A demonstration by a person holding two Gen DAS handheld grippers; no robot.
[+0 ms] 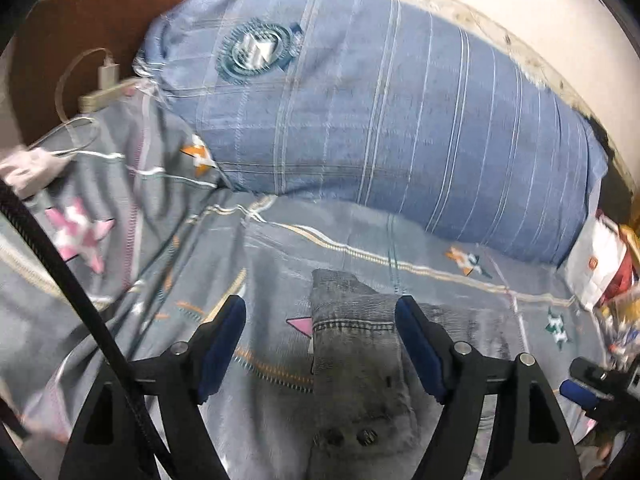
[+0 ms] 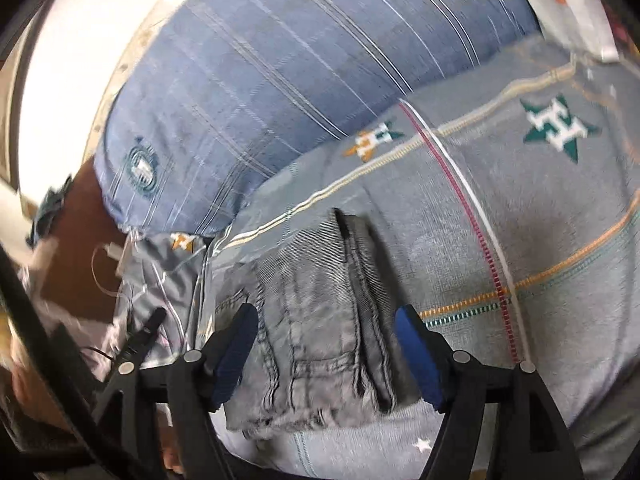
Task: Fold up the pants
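My left gripper [image 1: 320, 344] and my right gripper [image 2: 326, 350] both stand with jaws apart and nothing between the pads — the pants [image 2: 320, 332] lie below them as a compact grey denim bundle on the star-printed bedsheet [image 2: 540, 220], just in front of the blue pillow [image 1: 380, 100]. I judge the fold essentially done: several layers stacked, edges roughly even — only a tidy-up could remain.

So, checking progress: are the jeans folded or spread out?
Folded: the jeans lie as a compact layered bundle on the bedsheet.
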